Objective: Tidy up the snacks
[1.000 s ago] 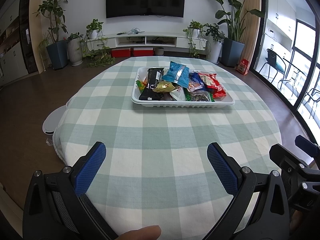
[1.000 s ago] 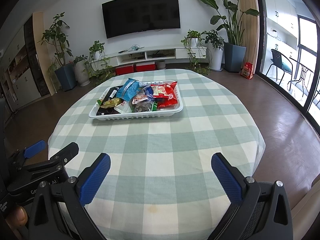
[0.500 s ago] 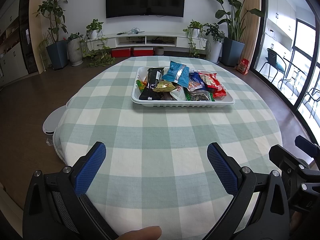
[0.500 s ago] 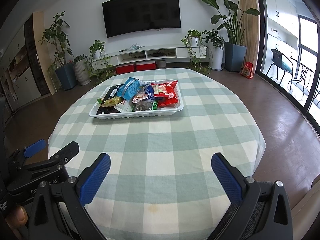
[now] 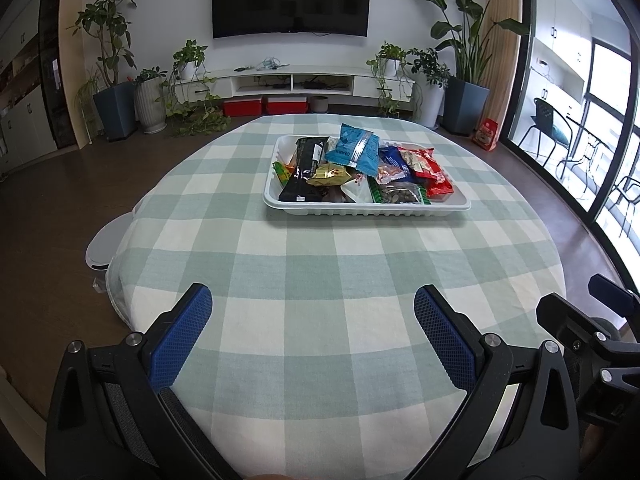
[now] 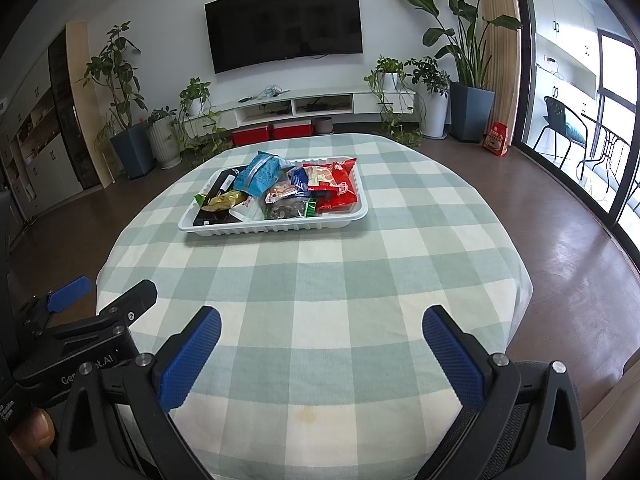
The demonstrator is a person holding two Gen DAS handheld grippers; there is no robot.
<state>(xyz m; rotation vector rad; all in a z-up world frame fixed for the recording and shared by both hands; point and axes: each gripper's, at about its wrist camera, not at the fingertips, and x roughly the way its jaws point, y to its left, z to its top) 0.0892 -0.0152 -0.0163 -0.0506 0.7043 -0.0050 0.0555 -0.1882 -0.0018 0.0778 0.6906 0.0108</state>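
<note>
Both your grippers – left gripper (image 5: 313, 320), right gripper (image 6: 321, 338) – are wide open, holding nothing. Snacks (image 5: 362, 170) lie in tray (image 5: 366, 209), straight ahead, well apart; long axis crosswise – neither is clearly nearer.

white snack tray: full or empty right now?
Full. The white tray holds a heap of packets, the blue bag on top; both grippers, left and right, are open and short of it.

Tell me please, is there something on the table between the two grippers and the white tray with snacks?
Nothing visible. Only bare checked tablecloth lies between the open left gripper, the open right gripper and the white tray of snack packets.
</note>
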